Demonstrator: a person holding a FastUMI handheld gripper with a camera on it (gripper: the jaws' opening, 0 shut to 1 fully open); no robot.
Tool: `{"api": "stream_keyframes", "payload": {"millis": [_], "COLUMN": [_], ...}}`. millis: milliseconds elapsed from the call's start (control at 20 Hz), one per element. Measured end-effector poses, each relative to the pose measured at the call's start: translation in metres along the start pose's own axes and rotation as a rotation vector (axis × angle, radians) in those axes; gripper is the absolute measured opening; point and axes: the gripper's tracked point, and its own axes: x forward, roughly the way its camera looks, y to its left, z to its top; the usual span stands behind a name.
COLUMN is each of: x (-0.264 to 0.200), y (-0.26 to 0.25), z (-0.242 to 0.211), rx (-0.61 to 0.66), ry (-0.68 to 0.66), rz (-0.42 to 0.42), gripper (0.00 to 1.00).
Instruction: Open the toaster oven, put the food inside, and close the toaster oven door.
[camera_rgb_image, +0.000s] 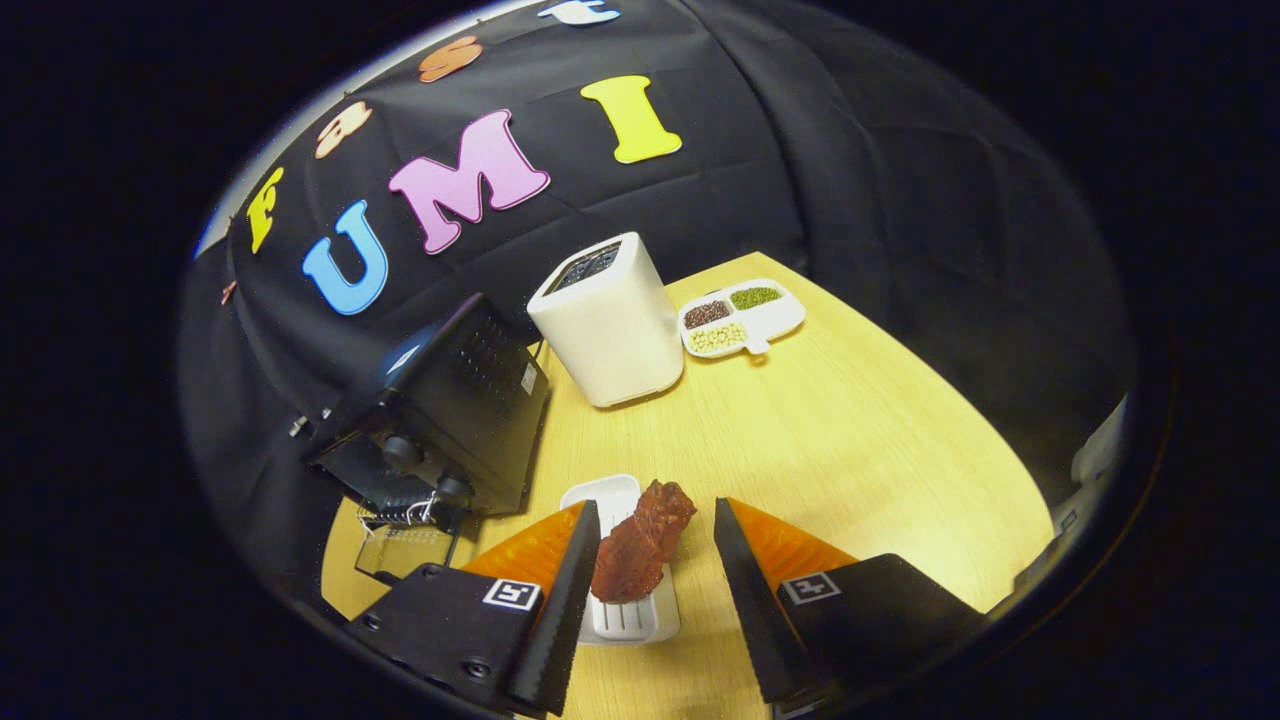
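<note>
Food (640, 545) btwn gripper (655, 525) fingers, touching left one only.

Food (640, 545) on tray (622, 610), between gripper (655, 520) fingers.

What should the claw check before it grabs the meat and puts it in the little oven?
1. Oven door open: ok. The toaster oven has its glass door folded down.
2. Claw open: ok. The claw has its fingers spread apart.
3. Food between the fingers: ok. The meat piece sits between them, close to the left finger.
4. Both fingers pressing on it: not ok, the right finger stands apart.
5. Food resting on its white tray: cannot tell, it may be lifted.
6. Path to the oven: ok. The white appliance and bean dish stand farther back.
</note>
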Motion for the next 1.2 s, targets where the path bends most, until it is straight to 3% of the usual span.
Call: {"api": "stream_keyframes", "payload": {"millis": [100, 350, 450, 900, 1200], "x": [0.011, 0.022, 0.019, -0.014, -0.037], "y": [0.000, 0.008, 0.007, 0.045, 0.127], "z": [-0.008, -0.008, 0.000, 0.027, 0.028], "rx": [0.037, 0.123, 0.118, 0.065, 0.072], "ry": [0.035, 0.064, 0.043, -0.023, -0.079], "rz": [0.024, 0.071, 0.061, 0.079, 0.188], "gripper": [0.72, 0.21, 0.13, 0.13, 0.13]}}
